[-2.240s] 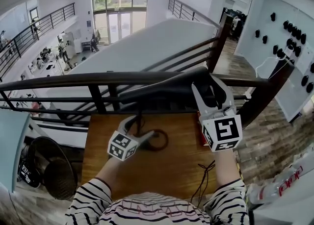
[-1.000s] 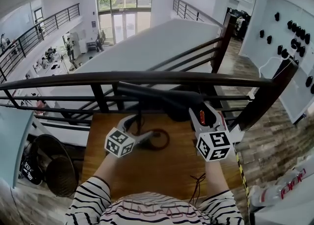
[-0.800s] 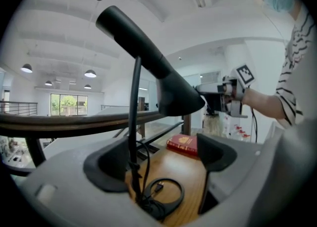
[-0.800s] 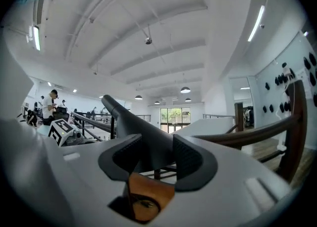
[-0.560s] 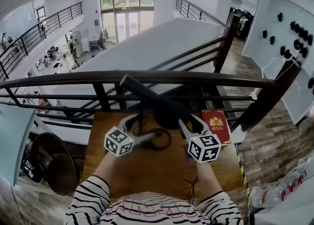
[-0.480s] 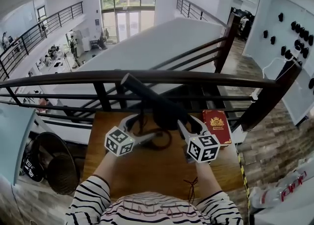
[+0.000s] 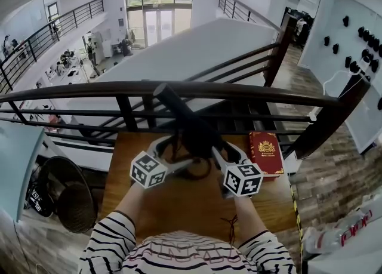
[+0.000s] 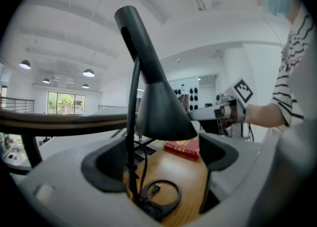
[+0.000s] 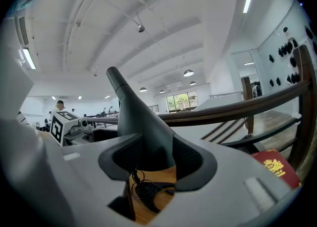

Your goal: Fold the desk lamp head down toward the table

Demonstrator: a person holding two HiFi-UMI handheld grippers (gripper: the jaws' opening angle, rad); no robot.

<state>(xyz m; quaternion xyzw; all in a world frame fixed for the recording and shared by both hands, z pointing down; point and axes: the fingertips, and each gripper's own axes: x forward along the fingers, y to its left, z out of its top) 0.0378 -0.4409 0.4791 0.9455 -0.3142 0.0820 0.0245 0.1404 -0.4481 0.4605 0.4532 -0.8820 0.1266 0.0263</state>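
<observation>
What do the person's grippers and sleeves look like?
The left gripper and right gripper are white plastic with dark grey pads; each carries a cube of black-and-white square markers. The sleeves are striped black and white.

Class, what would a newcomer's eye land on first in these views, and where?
The black desk lamp stands out first, slanting up from the far side of the wooden table, its head clamped in the right gripper, whose jaws have just been closing. Then comes the red book at the table's right edge.
</observation>
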